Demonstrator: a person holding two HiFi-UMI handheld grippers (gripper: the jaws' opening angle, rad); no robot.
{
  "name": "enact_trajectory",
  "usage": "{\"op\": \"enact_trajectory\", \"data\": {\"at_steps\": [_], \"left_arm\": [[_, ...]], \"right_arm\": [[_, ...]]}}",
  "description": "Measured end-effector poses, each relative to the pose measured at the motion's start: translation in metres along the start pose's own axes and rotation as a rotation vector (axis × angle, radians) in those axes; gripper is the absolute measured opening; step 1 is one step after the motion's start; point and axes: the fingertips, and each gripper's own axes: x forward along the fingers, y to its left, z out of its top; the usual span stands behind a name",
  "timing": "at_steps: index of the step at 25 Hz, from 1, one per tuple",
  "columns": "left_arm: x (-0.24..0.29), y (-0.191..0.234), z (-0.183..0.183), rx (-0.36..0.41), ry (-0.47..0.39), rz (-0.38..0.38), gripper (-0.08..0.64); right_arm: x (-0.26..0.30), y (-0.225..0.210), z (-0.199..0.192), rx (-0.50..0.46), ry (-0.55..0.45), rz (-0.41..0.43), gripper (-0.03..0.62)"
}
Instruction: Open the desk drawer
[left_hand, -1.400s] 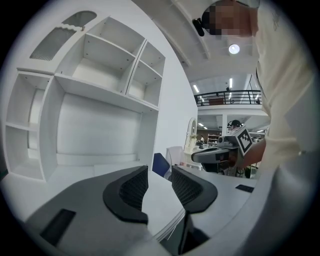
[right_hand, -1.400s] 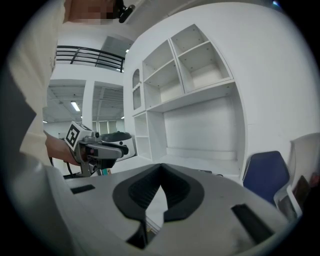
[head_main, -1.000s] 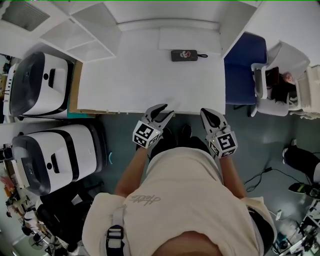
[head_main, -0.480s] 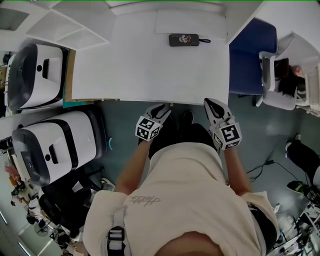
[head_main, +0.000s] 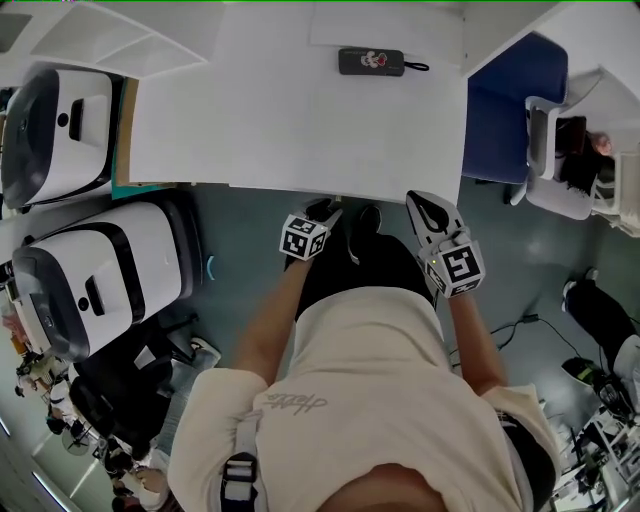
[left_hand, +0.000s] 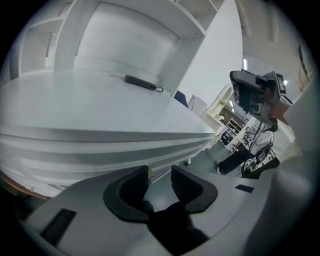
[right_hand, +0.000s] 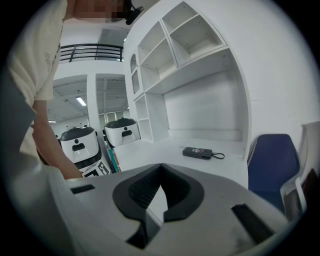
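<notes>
Cream shirt fabric (head_main: 370, 400) fills 6 o'clock of the head view. A line of script on its shoulder is too small to read. Both forearms reach toward 12 o'clock. The left gripper (head_main: 322, 212) points under the front edge of the white desk (head_main: 290, 120), its marker cube facing up. In its own view the left gripper (left_hand: 160, 172) has its jaws a narrow gap apart with nothing between them. White bands (left_hand: 100, 145) are stacked under the desktop just beyond, and I cannot tell which is the drawer front. At 3 o'clock of it the right gripper (head_main: 428, 212) is level with the desk edge, its jaws (right_hand: 160, 169) closed tip to tip and empty. Two white machines (head_main: 90, 290) stand at 9 o'clock. A blue chair (head_main: 505, 110) stands at 2 o'clock. Farthest, at 12 o'clock, a black corded device (head_main: 371, 62) lies on the desk, its small printed mark unreadable.
</notes>
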Motion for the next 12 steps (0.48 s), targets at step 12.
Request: {"op": "enact_trajectory", "data": {"at_steps": [12], "left_arm": [[0.029, 0.02, -0.018, -0.087, 0.07, 0.033, 0.149]], "right_arm": [[0.01, -0.002, 0.002, -0.016, 0.007, 0.017, -0.004]]}}
